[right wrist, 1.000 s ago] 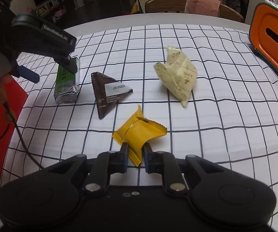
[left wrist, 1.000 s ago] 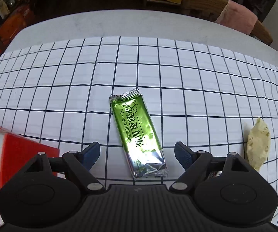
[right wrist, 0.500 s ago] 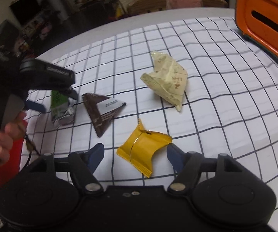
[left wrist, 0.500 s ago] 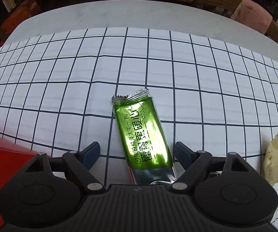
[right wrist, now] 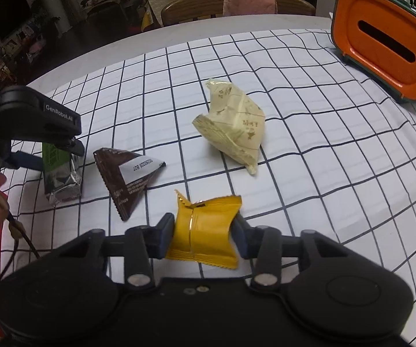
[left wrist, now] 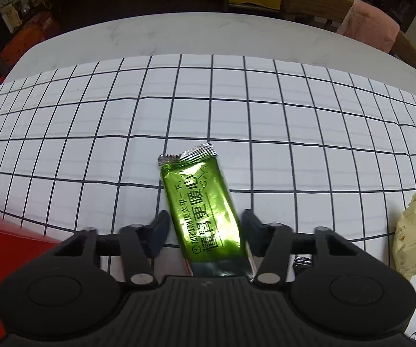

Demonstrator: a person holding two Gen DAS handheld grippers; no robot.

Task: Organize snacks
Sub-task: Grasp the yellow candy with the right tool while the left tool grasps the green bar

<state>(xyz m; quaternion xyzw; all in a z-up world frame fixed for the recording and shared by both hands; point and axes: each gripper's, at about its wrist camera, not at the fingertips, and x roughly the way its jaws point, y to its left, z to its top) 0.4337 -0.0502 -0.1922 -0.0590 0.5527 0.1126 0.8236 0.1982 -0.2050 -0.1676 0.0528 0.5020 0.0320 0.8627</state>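
On the checked cloth (right wrist: 309, 173), four snack packets; both tongs closing, yellow packet (right wrist: 205, 231) and green packet (left wrist: 205, 217) between.

Glossy foil green packet (left wrist: 205, 217) on checked cloth (left wrist: 294, 121).

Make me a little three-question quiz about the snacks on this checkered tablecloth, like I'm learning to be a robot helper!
1. True or false: the brown triangular packet lies between the green packet and the cream packet.
2. Which packet is between the right gripper fingers? A green, B yellow, C brown.
3. Fill in: the box with a slot at the table's far right is ____.

Key: 1 true. 2 B, the yellow packet. 3 orange, the orange box.
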